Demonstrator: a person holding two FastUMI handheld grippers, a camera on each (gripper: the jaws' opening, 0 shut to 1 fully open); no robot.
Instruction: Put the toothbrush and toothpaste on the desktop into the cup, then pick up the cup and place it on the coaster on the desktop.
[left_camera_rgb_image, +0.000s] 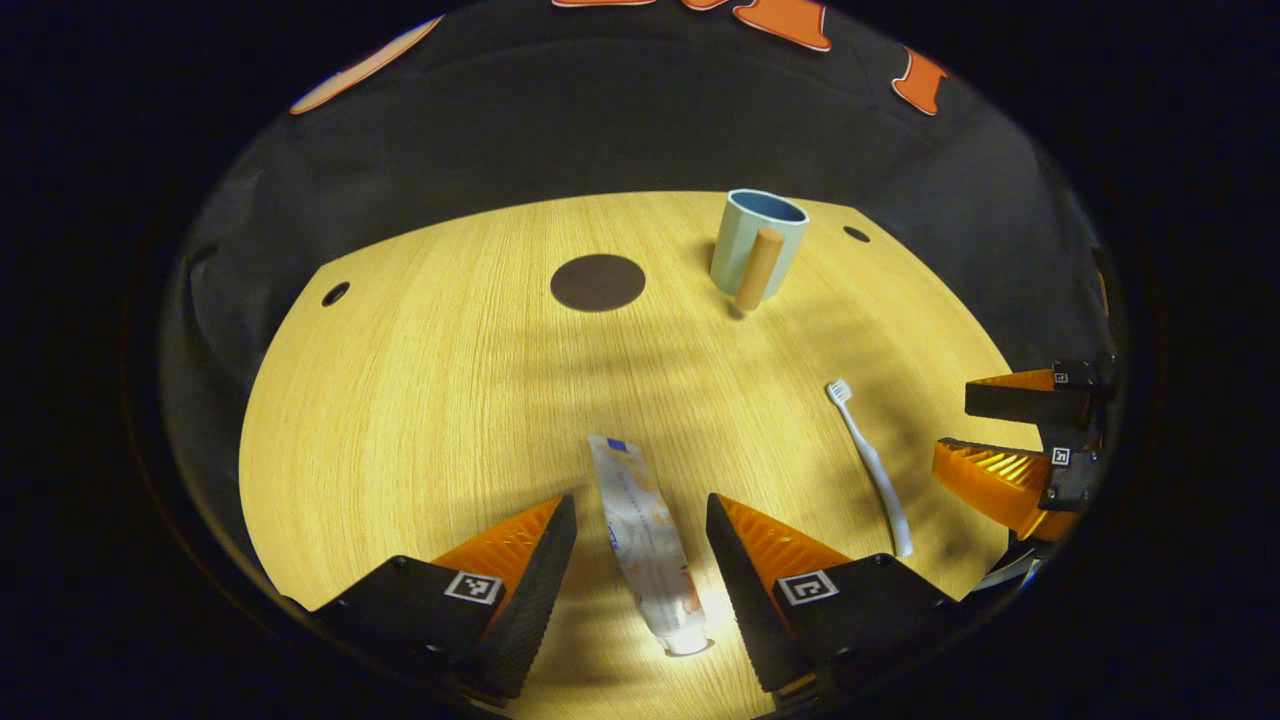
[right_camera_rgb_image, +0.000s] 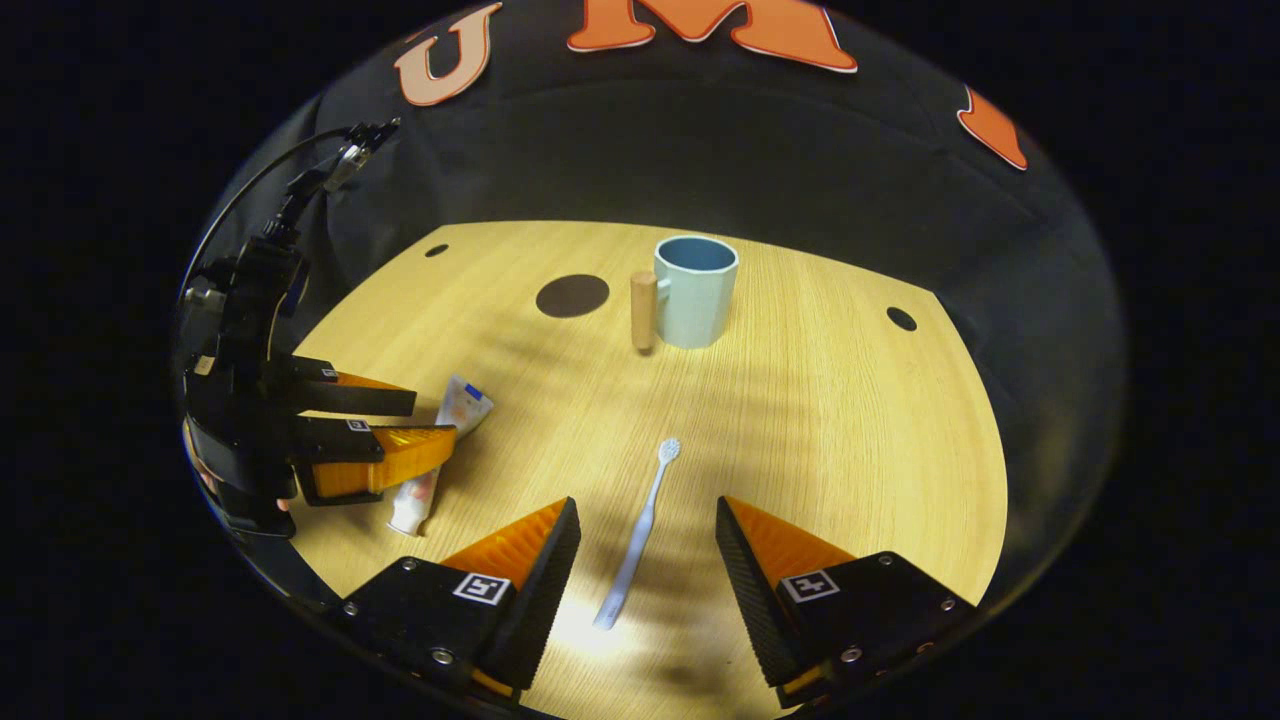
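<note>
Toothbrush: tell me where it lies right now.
In the right gripper view the toothbrush lies flat on the desktop between the right gripper's open fingers, bristles pointing toward the cup.

I'm making out no readable words or numbers, toothpaste tube (left_camera_rgb_image: 645, 535) print blurring past reading — small square coded markers on my gripper fingers (left_camera_rgb_image: 472, 587), not legible text.

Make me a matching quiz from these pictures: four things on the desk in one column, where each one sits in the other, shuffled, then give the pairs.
1. toothpaste
2. toothbrush
3. cup
4. coaster

A. empty, upright, far side of the desk
B. between the open left gripper fingers
C. bare, beside the cup handle
D. between the open right gripper fingers

Pairs: 1-B, 2-D, 3-A, 4-C
</note>
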